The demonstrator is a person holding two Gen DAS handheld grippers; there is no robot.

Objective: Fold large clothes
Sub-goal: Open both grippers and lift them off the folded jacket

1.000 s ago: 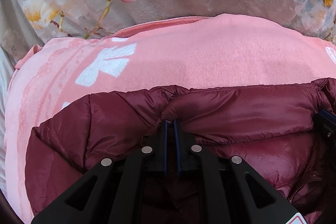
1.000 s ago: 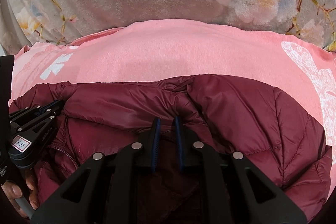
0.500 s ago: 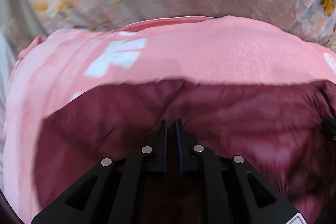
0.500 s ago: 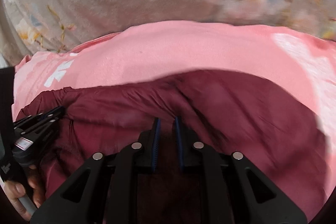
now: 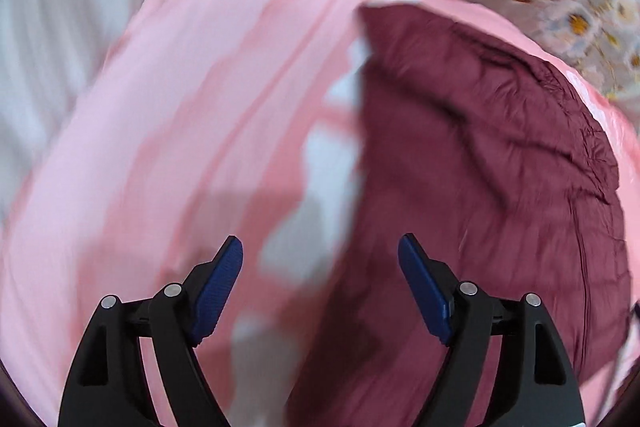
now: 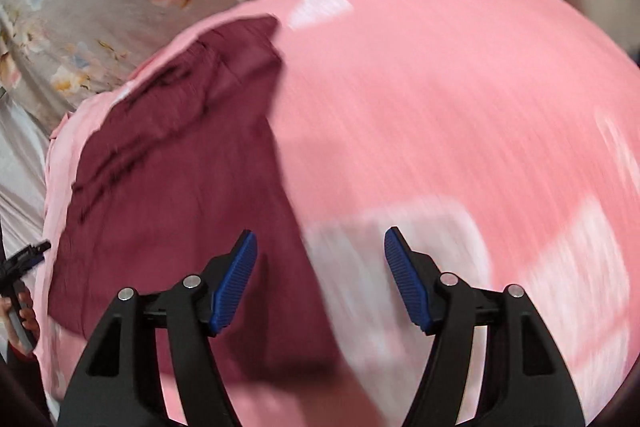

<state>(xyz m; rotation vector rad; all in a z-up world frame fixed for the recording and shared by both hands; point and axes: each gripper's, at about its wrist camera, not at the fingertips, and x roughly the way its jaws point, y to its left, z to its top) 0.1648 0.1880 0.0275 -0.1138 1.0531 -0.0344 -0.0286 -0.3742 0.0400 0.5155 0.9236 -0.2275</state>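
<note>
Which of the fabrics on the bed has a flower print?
The grey bedcover, printed with pale, yellow-centred flowers. The pink blanket lying on it carries only white patches, and the maroon quilted jacket on top is one plain colour.

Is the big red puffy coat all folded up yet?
Nearly, it seems. The maroon jacket lies as a compact folded bundle on the pink blanket. The left gripper and right gripper have just been opening, nothing between their jaws. Perhaps a final fold or tidying remains; blur hides the details.
</note>
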